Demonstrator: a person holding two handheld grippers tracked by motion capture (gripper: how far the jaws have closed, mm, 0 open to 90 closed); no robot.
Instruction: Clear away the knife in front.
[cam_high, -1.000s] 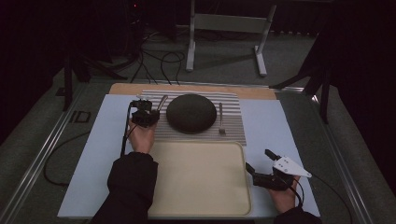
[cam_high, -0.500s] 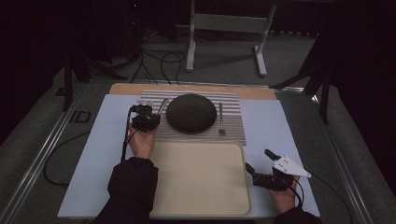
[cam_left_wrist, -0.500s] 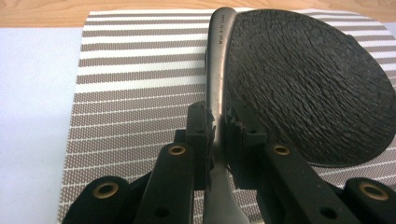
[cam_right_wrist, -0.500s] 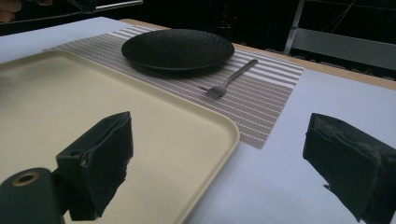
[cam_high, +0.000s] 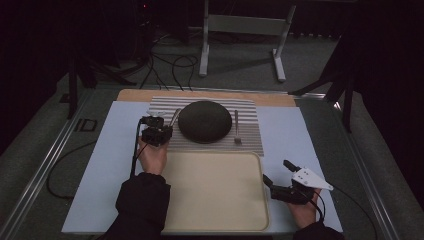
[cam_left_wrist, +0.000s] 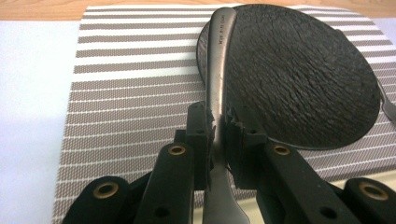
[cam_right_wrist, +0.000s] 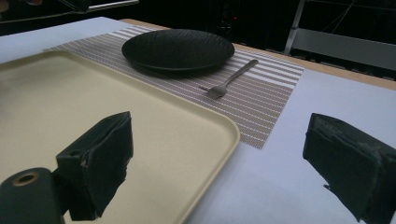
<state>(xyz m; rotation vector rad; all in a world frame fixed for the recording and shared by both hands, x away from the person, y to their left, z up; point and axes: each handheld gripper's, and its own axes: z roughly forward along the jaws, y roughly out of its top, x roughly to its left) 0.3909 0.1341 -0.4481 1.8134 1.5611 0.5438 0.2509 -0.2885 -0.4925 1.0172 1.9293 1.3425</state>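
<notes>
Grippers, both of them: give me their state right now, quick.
Left gripper: shut on the metal utensil handle beside the black plate.
Right gripper: open, holding nothing, fingers spread by the cream tray.

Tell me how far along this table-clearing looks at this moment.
Done: nothing is on the cream tray so far. In hand: the left gripper is shut on the metal utensil's handle beside the black plate. Left: the plate and the fork lie on the striped placemat; the right gripper is open, beside the tray.
</notes>
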